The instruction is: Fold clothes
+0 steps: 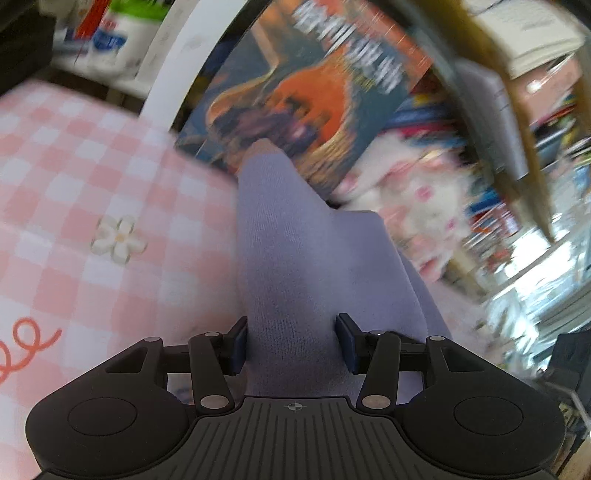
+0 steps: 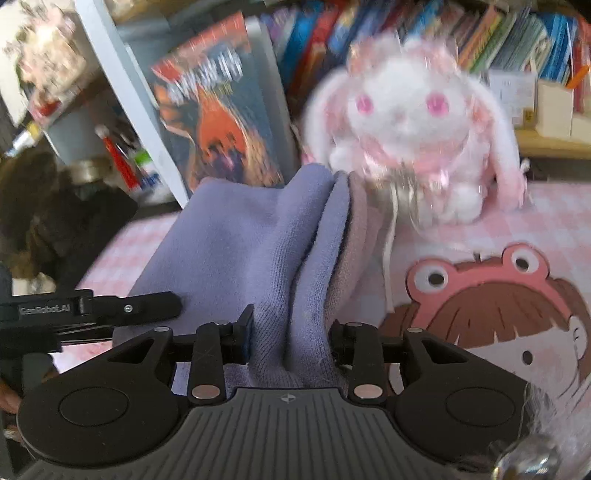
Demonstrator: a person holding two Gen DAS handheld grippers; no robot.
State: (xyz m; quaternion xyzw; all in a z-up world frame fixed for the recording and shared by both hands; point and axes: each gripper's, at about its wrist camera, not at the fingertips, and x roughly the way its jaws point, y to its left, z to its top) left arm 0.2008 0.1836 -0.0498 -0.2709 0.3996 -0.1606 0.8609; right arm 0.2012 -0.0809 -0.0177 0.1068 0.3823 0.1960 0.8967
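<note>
A lavender knit garment (image 1: 295, 266) runs forward from between the fingers of my left gripper (image 1: 291, 345), lifted above the pink checked cloth (image 1: 74, 177). The left fingers stand wide apart with the fabric lying between them, and I cannot tell if they clamp it. In the right wrist view the same garment (image 2: 258, 240) hangs in folds, and my right gripper (image 2: 291, 341) is shut on a bunched fold of it. The left gripper's finger (image 2: 122, 306) shows at the left edge of that view, beside the garment.
A white and pink plush rabbit (image 2: 410, 125) sits on the checked cloth behind the garment. A large book (image 2: 218, 122) leans against a white shelf post (image 2: 122, 92). Rows of books (image 2: 480, 33) fill the shelf behind. A frog-hat cartoon print (image 2: 491, 302) lies at right.
</note>
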